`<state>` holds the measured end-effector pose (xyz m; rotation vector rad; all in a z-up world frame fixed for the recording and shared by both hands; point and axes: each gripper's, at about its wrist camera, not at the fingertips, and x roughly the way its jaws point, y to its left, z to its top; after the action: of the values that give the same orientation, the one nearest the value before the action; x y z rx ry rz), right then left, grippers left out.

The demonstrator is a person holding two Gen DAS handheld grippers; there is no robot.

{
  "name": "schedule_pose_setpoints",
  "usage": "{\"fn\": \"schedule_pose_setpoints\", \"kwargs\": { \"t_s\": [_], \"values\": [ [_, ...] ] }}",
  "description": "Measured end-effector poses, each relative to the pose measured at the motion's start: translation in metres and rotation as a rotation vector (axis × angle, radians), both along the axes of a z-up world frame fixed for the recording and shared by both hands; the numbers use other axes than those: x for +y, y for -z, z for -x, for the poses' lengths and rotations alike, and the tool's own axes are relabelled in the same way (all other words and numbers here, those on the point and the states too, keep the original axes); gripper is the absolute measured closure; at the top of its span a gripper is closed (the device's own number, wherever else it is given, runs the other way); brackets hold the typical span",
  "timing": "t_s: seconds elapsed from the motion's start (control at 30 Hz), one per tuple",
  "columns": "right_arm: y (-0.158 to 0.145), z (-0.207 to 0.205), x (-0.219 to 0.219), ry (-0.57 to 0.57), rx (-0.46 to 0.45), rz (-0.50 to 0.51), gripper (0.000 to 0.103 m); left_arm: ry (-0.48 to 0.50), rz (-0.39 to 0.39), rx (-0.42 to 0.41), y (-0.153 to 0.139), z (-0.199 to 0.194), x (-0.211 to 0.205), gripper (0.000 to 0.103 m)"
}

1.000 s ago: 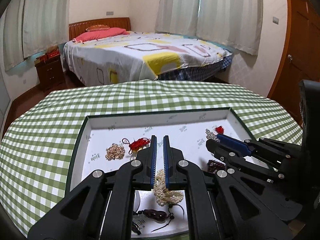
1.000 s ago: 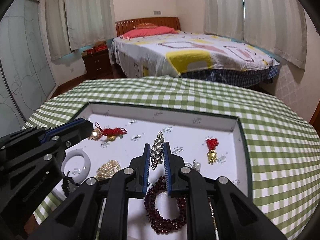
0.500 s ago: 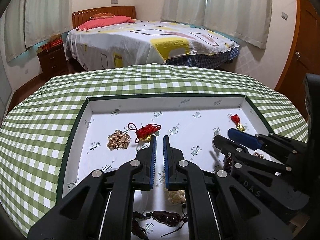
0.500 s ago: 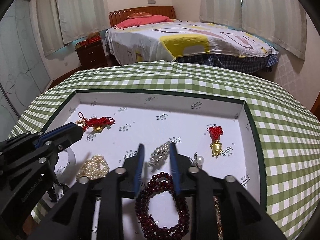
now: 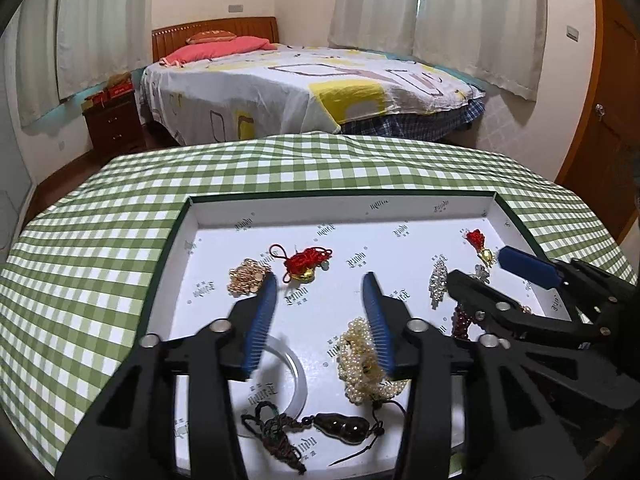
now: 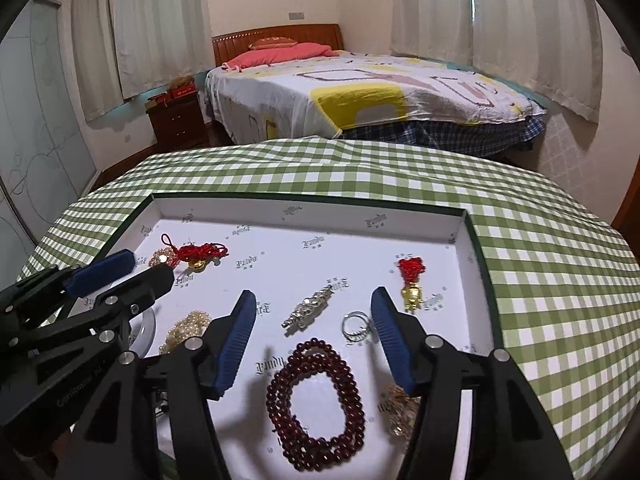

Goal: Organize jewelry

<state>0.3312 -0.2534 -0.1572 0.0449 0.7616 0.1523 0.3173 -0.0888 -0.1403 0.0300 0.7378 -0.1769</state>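
A white tray with a dark green rim holds the jewelry. My left gripper is open and empty above the tray, with a pearl bracelet under its right finger and a clear bangle below. A gold chain and a red knot charm lie ahead. My right gripper is open and empty over a silver brooch, a silver ring and a dark red bead bracelet. A red and gold charm lies to its right.
The tray sits on a green checked tablecloth. A dark gourd pendant on cord lies at the tray's near edge. A gold piece lies under the right finger. A bed stands behind the table.
Both grippers have opened wide and pulled back. The left one let go of the pearl bracelet and the right one let go of the silver brooch; both pieces now lie in the tray.
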Motion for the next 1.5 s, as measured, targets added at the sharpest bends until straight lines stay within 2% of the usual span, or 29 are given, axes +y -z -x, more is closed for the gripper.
{"fn": "schedule_pose_setpoints", "kwargs": {
  "t_s": [0.07, 0.17, 0.5, 0.67, 0.8, 1.07, 1.5],
  "values": [
    [-0.003, 0.004, -0.005, 0.02, -0.01, -0.003, 0.033, -0.007, 0.008, -0.003, -0.003, 0.002, 0.003, 0.046],
    [-0.007, 0.01, -0.011, 0.036, -0.017, -0.008, 0.03, -0.015, 0.003, -0.011, -0.007, 0.007, 0.005, 0.035],
    [-0.012, 0.032, -0.025, 0.089, -0.03, -0.005, 0.022, -0.026, -0.014, -0.028, -0.019, 0.031, 0.006, 0.014],
    [-0.012, 0.045, -0.033, 0.123, -0.023, -0.005, 0.021, -0.038, -0.055, -0.022, -0.018, 0.045, 0.007, 0.013],
    [-0.015, 0.061, -0.034, 0.131, -0.029, -0.003, 0.021, -0.046, -0.045, -0.02, -0.023, 0.062, 0.012, 0.012],
    [-0.037, 0.099, -0.028, 0.112, -0.069, 0.0, 0.019, -0.082, -0.03, -0.09, -0.052, 0.107, 0.022, 0.006],
    [-0.088, 0.163, -0.013, 0.063, -0.183, 0.005, 0.019, -0.12, -0.034, -0.173, -0.104, 0.179, 0.035, 0.005]
  ]
}}
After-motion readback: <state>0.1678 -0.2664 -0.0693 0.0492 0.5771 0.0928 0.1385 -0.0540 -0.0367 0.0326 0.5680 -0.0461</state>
